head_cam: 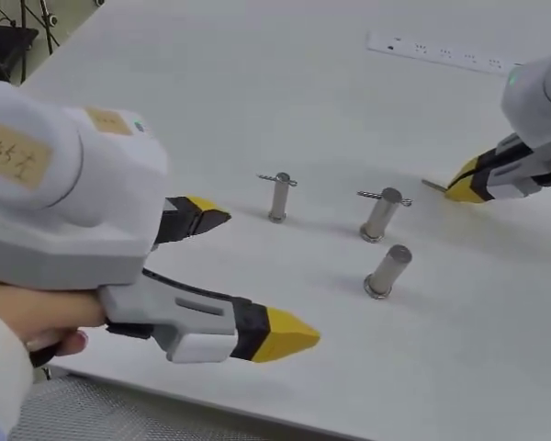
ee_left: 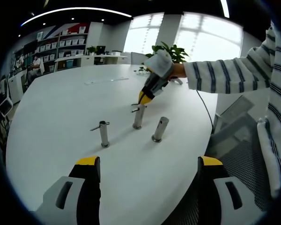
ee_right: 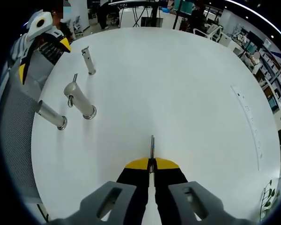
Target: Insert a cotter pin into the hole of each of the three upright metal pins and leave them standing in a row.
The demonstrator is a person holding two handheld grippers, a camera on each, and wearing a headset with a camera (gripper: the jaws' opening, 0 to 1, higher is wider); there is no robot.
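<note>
- White table [head_cam: 257, 83], broad and bare on the far side and to the right. Its near edge runs just under the left gripper, and a power strip [head_cam: 441, 52] lies far right.
- Left gripper [head_cam: 248, 276] hovers near-left, jaws spread wide and empty, free to steady something.
- Right gripper [ee_right: 151, 164] hangs at the right, jaws pinched tight on a cotter pin [ee_right: 152, 143], tip aimed out over the table.
- Three metal pins stand mid-table. The far-left pin [head_cam: 278, 197] and middle pin [head_cam: 383, 214] each carry a cotter pin; the bare pin [head_cam: 387, 271], nearest, waits.
- Watch out: miss the hole and a sideways shove likely topples the bare pin. The middle pin stands just beside it, so a wide approach could clip that one too.
</note>
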